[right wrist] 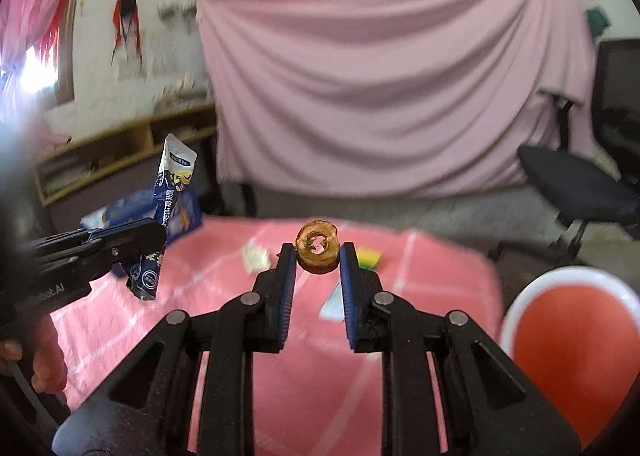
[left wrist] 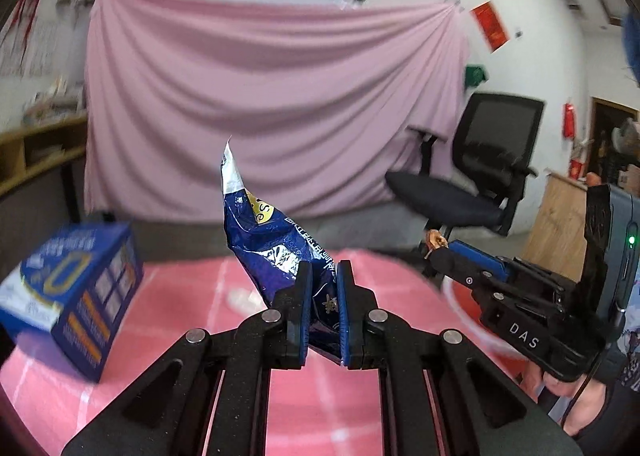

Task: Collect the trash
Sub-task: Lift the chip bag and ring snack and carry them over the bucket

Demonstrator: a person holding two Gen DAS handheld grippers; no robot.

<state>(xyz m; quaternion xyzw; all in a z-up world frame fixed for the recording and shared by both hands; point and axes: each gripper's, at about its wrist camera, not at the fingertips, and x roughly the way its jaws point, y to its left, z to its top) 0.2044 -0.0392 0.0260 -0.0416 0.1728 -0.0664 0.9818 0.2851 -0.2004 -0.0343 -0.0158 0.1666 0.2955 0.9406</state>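
Clamping a crumpled blue snack wrapper [left wrist: 276, 244], the left hand-held gripper [left wrist: 322, 276] has its two pads pressed together on the lower part of the foil. The wrapper's long axis runs up from the pads and leans toward 11 o'clock, its torn silver tip highest, and it hangs clear above the pink worktop [left wrist: 192, 288]. At 9 o'clock from it in the left wrist view, a blue box [left wrist: 76, 292] stands tilted near the worktop's left edge.

Moving right, the right hand-held gripper [right wrist: 318, 256] pinches a brown ring-shaped scrap [right wrist: 317, 251] between its fingertips. The ring stands on edge, its hole facing the camera, lifted above the worktop. Beyond it on the pink cloth lie a pale crumpled scrap [right wrist: 255, 258] at 9 o'clock, a yellow-green piece [right wrist: 370, 258] just right of the gripper, and a light blue flat piece [right wrist: 332, 306] showing between the fingers.

At 4 o'clock in the right wrist view sits a white-rimmed red bin [right wrist: 576, 340], off the worktop's right edge with its mouth open upward. Behind the worktop's far edge hangs a pink drape [right wrist: 380, 76], and a black office chair [left wrist: 476, 172] stands at 2 o'clock.
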